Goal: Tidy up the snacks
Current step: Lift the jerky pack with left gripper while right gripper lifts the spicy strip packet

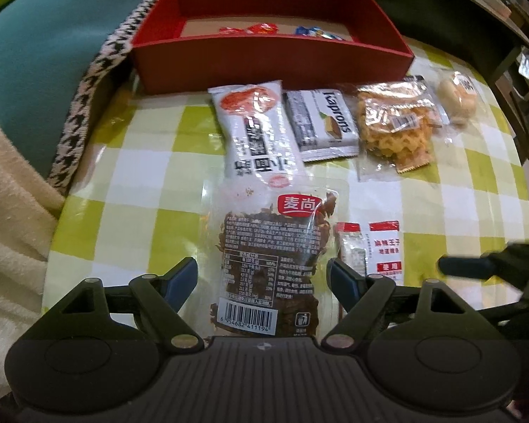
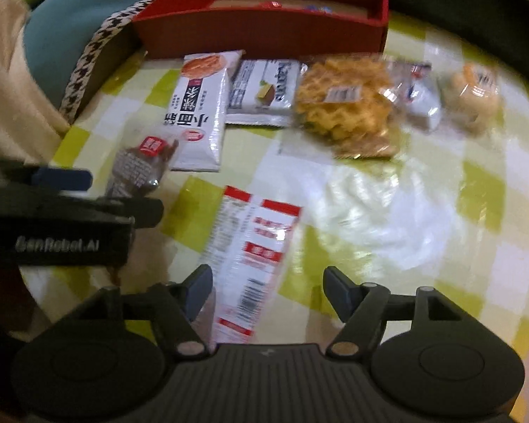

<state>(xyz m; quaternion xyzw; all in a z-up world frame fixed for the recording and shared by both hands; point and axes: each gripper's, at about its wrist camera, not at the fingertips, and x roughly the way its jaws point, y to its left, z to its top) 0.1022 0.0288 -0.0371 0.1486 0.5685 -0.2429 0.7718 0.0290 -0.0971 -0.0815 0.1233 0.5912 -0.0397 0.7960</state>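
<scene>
Red rectangular cardboard box sitting at the table's far edge, holding only a few small wrapped candies. Seven snack packets are still lying out on the green-and-white checked tablecloth; most sorting is left, by my reckoning.

Left gripper hovering, jaws apart, over the clear packet of dark dried meat. Right gripper likewise open over the red-and-white sachet, neither pressing.
</scene>
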